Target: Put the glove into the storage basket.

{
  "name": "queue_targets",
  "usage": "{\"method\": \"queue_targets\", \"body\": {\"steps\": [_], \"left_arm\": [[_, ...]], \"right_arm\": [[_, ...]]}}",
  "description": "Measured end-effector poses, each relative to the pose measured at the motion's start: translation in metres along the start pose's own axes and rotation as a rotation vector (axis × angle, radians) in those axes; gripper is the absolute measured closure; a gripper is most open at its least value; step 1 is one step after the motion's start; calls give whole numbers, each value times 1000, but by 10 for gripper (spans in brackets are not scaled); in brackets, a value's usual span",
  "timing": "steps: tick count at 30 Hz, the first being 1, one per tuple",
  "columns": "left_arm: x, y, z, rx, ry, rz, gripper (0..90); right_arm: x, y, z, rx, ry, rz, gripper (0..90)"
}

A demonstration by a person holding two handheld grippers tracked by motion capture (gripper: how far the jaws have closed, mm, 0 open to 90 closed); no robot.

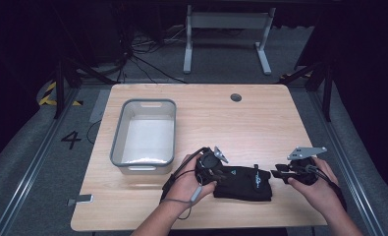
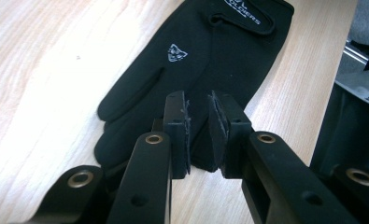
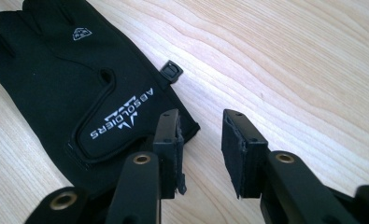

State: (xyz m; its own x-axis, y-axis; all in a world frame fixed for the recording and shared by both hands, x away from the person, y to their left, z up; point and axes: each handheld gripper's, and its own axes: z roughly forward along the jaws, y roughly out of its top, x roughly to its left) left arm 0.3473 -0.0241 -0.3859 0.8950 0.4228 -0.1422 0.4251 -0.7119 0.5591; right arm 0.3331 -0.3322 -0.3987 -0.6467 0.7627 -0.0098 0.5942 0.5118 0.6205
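A black glove [image 1: 243, 183] with white "ABSOLDIERS" lettering lies flat near the table's front edge, fingers pointing left. My left gripper [image 1: 220, 173] is at its finger end. In the left gripper view the jaws [image 2: 198, 121] stand a little apart above the glove [image 2: 205, 51] fingers, and the pads do not press on the fabric. My right gripper [image 1: 276, 172] sits at the cuff end. Seen from the right gripper view it is open [image 3: 201, 140], with bare wood between the jaws and the left pad just over the cuff of the glove [image 3: 56, 84].
A grey-rimmed white bin [image 1: 118, 142] stands on the wooden table [image 1: 231, 123] to the left of the hands, with nothing seen inside. A small round hole [image 1: 235, 97] marks the table's far side. Floor cables and a white frame lie beyond the table.
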Motion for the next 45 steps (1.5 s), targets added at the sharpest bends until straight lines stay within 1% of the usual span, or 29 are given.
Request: {"method": "queue_targets", "body": {"steps": [4, 5, 7, 11, 12, 13, 14, 16, 17, 18, 19, 22, 24, 25, 26, 27, 28, 29, 31, 33, 35, 37, 38, 40, 41, 42, 43, 44, 45], "left_arm": [[-3, 2, 7, 15, -11, 12, 778], [-3, 2, 8, 22, -16, 20, 778], [-5, 3, 14, 33, -25, 23, 781], [-5, 3, 20, 42, -35, 28, 791], [-6, 3, 21, 51, -39, 20, 793], [-5, 3, 23, 54, -40, 27, 793], [-5, 2, 24, 56, -42, 26, 793], [-5, 2, 23, 59, -46, 20, 786], [-5, 2, 21, 48, -55, 23, 784], [-5, 2, 21, 48, -55, 23, 781], [-5, 1, 19, 48, -56, 16, 778], [-5, 1, 18, 40, -54, 16, 770], [-5, 2, 18, 30, -58, 7, 733], [-5, 3, 19, 28, -61, 13, 701], [-5, 4, 20, 27, -62, 12, 701], [-5, 7, 22, 24, -61, 7, 677], [-5, 7, 22, 24, -61, 7, 650], [-4, 9, 24, 20, -59, 12, 650], [0, 15, 29, 10, -65, 16, 604], [3, 19, 33, -4, -66, 16, 568], [4, 24, 38, -17, -69, 29, 533], [4, 28, 44, -27, -76, 50, 509], [4, 30, 48, -22, -80, 55, 509], [4, 33, 54, -19, -84, 79, 497], [3, 36, 60, -19, -90, 94, 484], [3, 36, 60, -19, -90, 94, 476], [3, 37, 63, -20, -89, 110, 476], [2, 38, 66, -18, -92, 123, 452], [2, 39, 67, 1, -91, 109, 452]], "right_arm": [[-2, -2, -2, -7, -1, 5, 681], [-2, -2, -2, -6, 3, 18, 680], [-2, -3, -3, -19, 12, 11, 682], [-1, -3, -4, -25, 25, 12, 680], [0, -2, -4, -25, 33, 4, 675], [0, -2, -4, -25, 33, 4, 675], [1, -2, -4, -27, 44, 6, 674], [4, 1, -2, -35, 74, -5, 673], [5, 2, -2, -34, 83, -7, 671], [5, 2, -2, -34, 83, -7, 671], [8, 5, 0, -39, 106, -14, 666], [11, 8, 2, -41, 115, -26, 659], [13, 10, 2, -45, 120, -31, 659], [12, 10, -1, -51, 122, -31, 659], [12, 10, -1, -51, 122, -31, 659], [9, 9, -4, -58, 117, -16, 660], [9, 9, -4, -58, 117, -16, 660], [7, 8, -5, -61, 116, -11, 660], [4, 6, -7, -65, 112, 8, 660], [2, 4, -8, -66, 112, 14, 659], [0, 3, -9, -67, 112, 18, 659], [-1, 2, -8, -62, 124, 31, 654], [-1, 2, -8, -62, 124, 31, 654], [-2, 2, -7, -60, 128, 34, 651], [-3, 1, -7, -61, 129, 35, 649], [-3, 1, -7, -59, 129, 37, 648], [-3, 1, -7, -59, 129, 37, 648], [-4, 0, -8, -62, 131, 41, 645], [-4, 0, -8, -62, 131, 41, 645]]}}
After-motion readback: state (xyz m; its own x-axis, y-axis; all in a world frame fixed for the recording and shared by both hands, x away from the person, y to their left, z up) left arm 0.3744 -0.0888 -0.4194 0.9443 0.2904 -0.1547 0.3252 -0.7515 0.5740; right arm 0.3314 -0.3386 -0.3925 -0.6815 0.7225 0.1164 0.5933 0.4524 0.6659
